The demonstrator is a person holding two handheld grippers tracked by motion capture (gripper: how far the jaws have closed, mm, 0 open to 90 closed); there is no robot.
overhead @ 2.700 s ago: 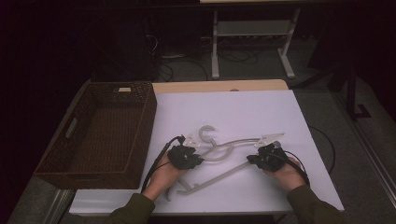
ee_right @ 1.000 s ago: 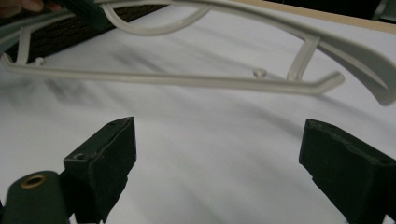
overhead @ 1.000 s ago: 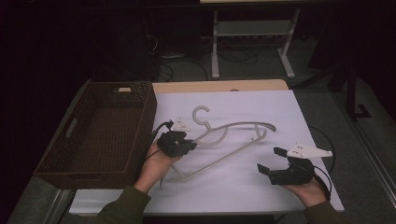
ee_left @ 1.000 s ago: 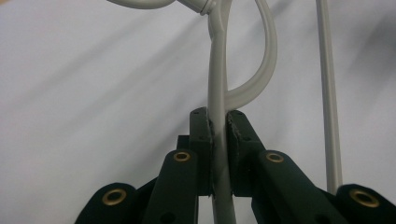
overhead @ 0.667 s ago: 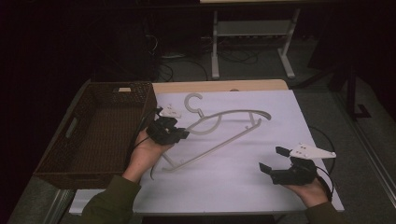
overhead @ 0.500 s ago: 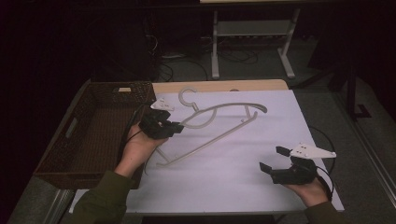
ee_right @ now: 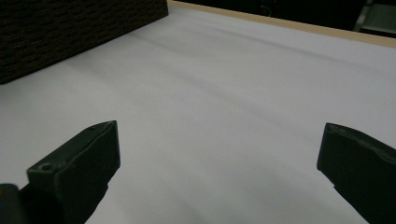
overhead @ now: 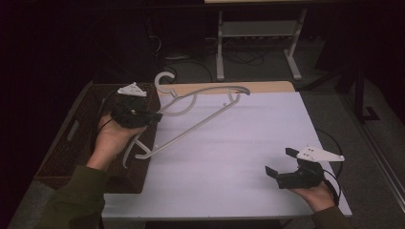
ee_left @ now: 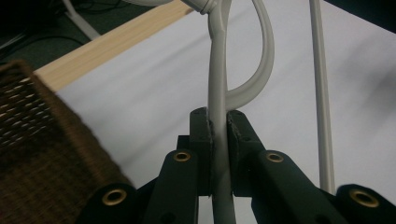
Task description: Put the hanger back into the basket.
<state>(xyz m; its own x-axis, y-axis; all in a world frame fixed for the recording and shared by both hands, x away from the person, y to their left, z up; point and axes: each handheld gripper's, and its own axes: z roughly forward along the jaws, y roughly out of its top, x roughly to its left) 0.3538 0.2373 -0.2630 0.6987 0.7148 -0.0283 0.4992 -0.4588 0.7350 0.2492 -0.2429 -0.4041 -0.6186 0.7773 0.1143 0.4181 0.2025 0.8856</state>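
A pale grey plastic hanger (overhead: 200, 117) hangs in the air over the table's left side, its hook (overhead: 164, 81) up at the back. My left gripper (overhead: 153, 116) is shut on the hanger's bar (ee_left: 218, 116), held above the right rim of the brown wicker basket (overhead: 71, 143). The gripper's own view has the bar pinched tight between its black jaws. Near the table's front right corner my right gripper (overhead: 279, 162) stands open, nothing between its fingers (ee_right: 88, 154), just above the white tabletop (ee_right: 224, 93).
The wicker basket stands on the left beside the white sheet (overhead: 239, 143). A wooden strip (overhead: 267, 87) edges the table's far side. Beyond it on the dark floor stand a metal rack (overhead: 258, 33) and cables.
My left gripper has lifted the hanger off the table and carried it left and back, up to the basket's rim. My right gripper let go earlier and now rests open at front right.
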